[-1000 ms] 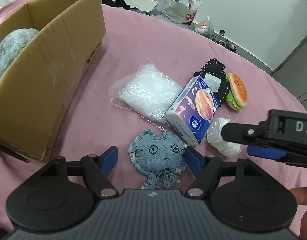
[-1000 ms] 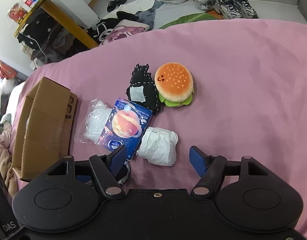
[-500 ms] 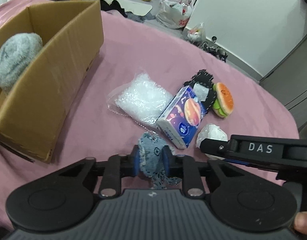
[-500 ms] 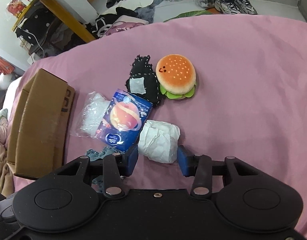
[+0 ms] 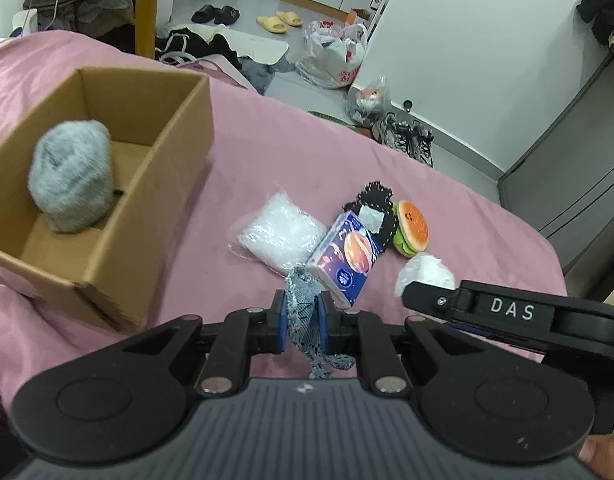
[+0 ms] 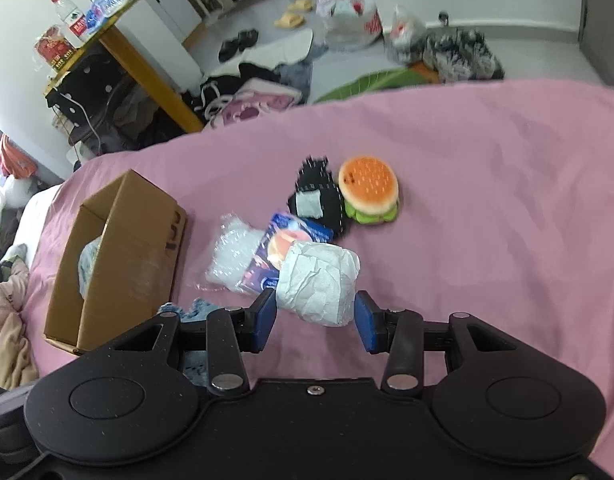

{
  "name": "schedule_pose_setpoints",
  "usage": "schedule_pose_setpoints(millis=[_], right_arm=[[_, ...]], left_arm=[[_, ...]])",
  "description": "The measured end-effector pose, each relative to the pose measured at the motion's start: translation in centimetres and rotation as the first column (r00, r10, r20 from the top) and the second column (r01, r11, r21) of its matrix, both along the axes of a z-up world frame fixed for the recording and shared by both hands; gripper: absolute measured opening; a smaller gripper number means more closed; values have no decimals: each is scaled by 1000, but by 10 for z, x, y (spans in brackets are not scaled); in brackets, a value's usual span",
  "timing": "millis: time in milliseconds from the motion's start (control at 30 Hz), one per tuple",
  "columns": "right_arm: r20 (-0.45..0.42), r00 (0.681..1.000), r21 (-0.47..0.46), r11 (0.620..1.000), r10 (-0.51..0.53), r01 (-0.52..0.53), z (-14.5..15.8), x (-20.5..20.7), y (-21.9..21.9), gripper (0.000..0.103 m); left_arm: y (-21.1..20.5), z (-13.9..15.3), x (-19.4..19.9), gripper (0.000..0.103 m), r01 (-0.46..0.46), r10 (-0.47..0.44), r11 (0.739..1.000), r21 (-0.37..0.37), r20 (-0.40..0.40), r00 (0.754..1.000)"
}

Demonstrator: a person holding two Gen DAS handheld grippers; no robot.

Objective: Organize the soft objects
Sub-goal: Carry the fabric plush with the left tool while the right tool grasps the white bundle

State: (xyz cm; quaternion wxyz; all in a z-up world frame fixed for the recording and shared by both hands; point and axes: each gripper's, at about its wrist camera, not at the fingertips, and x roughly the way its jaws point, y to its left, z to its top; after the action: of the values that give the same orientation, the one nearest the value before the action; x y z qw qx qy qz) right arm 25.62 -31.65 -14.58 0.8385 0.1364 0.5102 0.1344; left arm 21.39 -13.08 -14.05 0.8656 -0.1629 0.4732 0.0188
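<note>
A pink-sheeted bed (image 5: 315,152) carries an open brown cardboard box (image 5: 155,200) near its left edge, a fuzzy grey wool bundle (image 5: 71,180) inside. The right tongs (image 6: 315,316) pinch a crinkled white paper-wrapped bundle (image 6: 317,280), which partly hides a blue tissue pack (image 6: 287,240). The left tongs (image 5: 303,316) clamp a frayed denim patch toy (image 5: 303,304).

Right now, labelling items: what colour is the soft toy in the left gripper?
Faded blue denim toy, dark stitching; clearest in left wrist view.
</note>
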Motion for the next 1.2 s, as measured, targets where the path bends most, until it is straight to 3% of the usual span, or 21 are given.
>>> schedule_pose_setpoints(millis=[167, 633, 1200], right_arm=[[33, 998, 42, 998, -49, 47, 12, -10, -4, 42], [128, 989, 3, 997, -80, 80, 44, -31, 24, 42], [183, 982, -8, 999, -45, 47, 68, -30, 68, 42]], left_arm=[[10, 16, -6, 14, 21, -22, 999, 40, 33, 999], [49, 54, -17, 14, 12, -18, 998, 62, 96, 995], [100, 79, -10, 14, -39, 30, 998, 51, 165, 986]])
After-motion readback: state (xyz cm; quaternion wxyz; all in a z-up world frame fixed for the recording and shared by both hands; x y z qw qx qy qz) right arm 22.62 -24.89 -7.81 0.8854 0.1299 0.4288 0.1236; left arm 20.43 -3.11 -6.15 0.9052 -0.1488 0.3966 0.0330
